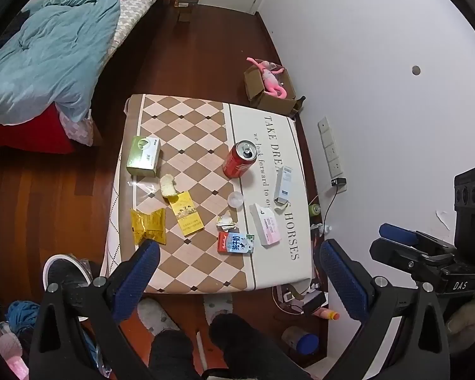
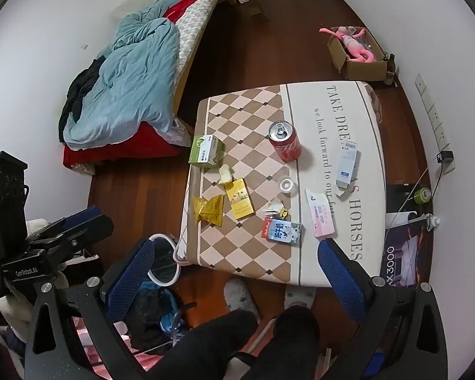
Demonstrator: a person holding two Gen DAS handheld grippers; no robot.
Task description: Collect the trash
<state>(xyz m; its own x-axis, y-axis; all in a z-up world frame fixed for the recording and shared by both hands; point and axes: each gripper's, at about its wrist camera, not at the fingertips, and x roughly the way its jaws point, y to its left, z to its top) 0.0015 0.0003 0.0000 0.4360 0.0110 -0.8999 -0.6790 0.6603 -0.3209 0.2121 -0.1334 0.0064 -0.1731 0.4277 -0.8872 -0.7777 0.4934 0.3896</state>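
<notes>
A small table [image 1: 269,272] [image 2: 342,266] with a checked cloth holds the trash: a red can [image 1: 239,160] [image 2: 285,145], a green box [image 1: 143,156] [image 2: 205,151], a bread piece [image 1: 168,185] [image 2: 225,174], a yellow packet [image 1: 186,213] [image 2: 239,199], a gold wrapper [image 1: 148,226] [image 2: 208,210], crumpled paper [image 1: 226,221] [image 2: 275,207], a red-and-blue carton [image 1: 236,243] [image 2: 281,231], a pink box [image 1: 266,224] [image 2: 320,213], a white box [image 1: 283,185] [image 2: 348,164] and a clear cup [image 1: 236,199] [image 2: 286,185]. My left gripper [image 1: 237,256] and right gripper [image 2: 234,256] are open and empty, high above the table's near edge.
A white-rimmed bin [image 2: 161,262] [image 1: 65,272] stands at the table's near left. A bed with a blue quilt [image 1: 47,53] [image 2: 133,79] is at the left. A cardboard box with a pink toy [image 1: 270,87] [image 2: 357,53] is behind the table. Clutter lies on the floor at the right [image 2: 408,247].
</notes>
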